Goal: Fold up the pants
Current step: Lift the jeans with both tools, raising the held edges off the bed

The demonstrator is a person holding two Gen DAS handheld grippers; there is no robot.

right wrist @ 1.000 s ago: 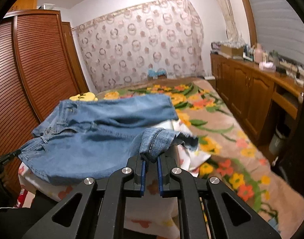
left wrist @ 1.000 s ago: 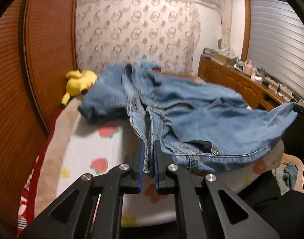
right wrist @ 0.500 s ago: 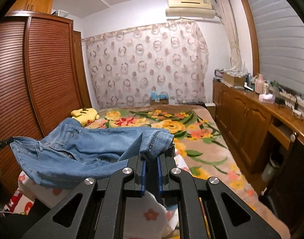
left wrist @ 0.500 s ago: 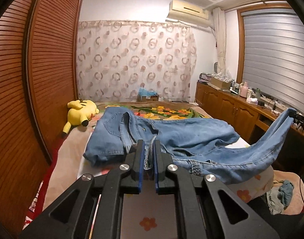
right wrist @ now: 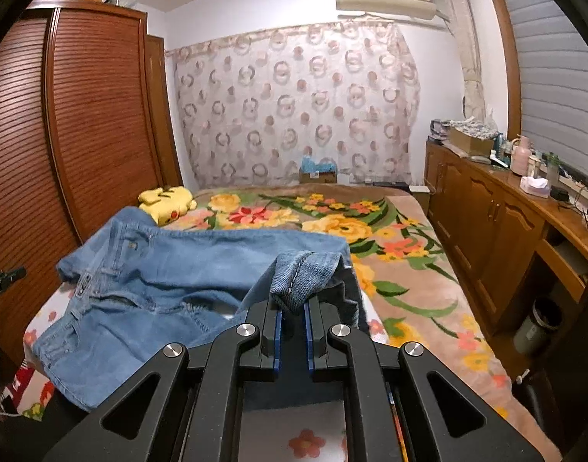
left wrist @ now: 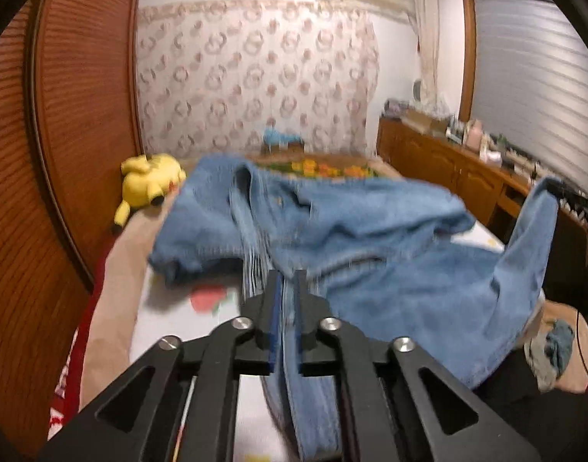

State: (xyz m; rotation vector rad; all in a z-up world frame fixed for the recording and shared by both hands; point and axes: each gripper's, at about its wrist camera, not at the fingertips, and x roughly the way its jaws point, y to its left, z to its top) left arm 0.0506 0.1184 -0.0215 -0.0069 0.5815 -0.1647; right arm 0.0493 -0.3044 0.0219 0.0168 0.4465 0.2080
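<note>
Light blue jeans (left wrist: 371, 250) lie crumpled across the near end of the bed. My left gripper (left wrist: 288, 281) has a strip of the waist end between its blue pads. Its jaws are opening, but the denim is still pinched and trails down past the pads. My right gripper (right wrist: 293, 304) is shut on the rolled leg hem (right wrist: 301, 273), held just above the jeans (right wrist: 178, 261). Each gripper shows in the other's view: the right gripper (left wrist: 563, 192) lifting a leg, the left gripper (right wrist: 5, 277) at the far left.
A yellow plush toy (right wrist: 167, 202) lies by the slatted wooden wardrobe (right wrist: 82, 134) on the left. The floral blanket (right wrist: 371, 231) covers the far bed. Wooden cabinets (right wrist: 486, 211) with clutter on top line the right wall, with a bin (right wrist: 536, 327) below.
Both grippers have shifted while holding the jeans, and the left view is now blurred. More denim hangs down through the left jaws. The leg end stays raised at the right gripper.
</note>
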